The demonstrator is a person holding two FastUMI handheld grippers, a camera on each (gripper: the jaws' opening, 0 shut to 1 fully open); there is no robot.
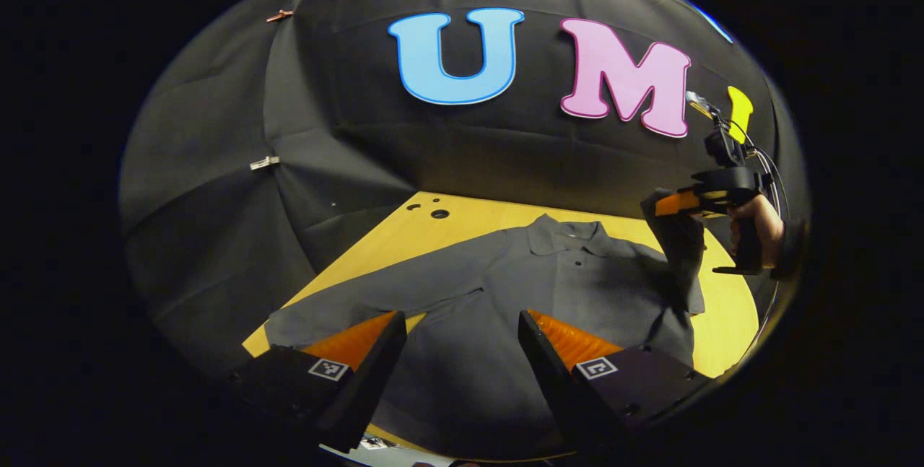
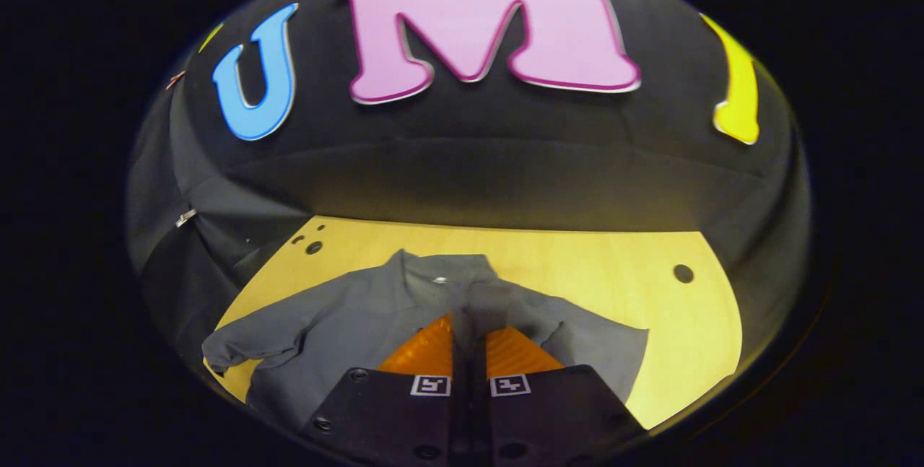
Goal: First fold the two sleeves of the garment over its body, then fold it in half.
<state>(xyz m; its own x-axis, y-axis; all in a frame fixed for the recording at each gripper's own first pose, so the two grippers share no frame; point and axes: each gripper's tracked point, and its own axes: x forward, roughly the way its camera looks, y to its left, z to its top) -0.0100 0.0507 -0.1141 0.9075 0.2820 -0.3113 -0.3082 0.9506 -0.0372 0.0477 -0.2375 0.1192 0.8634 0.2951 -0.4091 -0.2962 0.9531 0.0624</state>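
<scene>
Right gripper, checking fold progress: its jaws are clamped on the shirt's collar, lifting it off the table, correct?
Not the collar, which lies flat. The right gripper is clamped on a sleeve, lifting it off the table; the left gripper view shows this.

**Grey shirt flat, one sleeve lifted**

Your garment is a dark grey collared shirt spread face up on the tabletop, collar toward the far wall and hem toward you. Its left sleeve lies stretched out flat to the side, reaching the tabletop's near edge. The right sleeve is raised off the surface and hangs down in a slack vertical fold beside the body, its cuff pinched between your right tool's closed fingers.
</scene>
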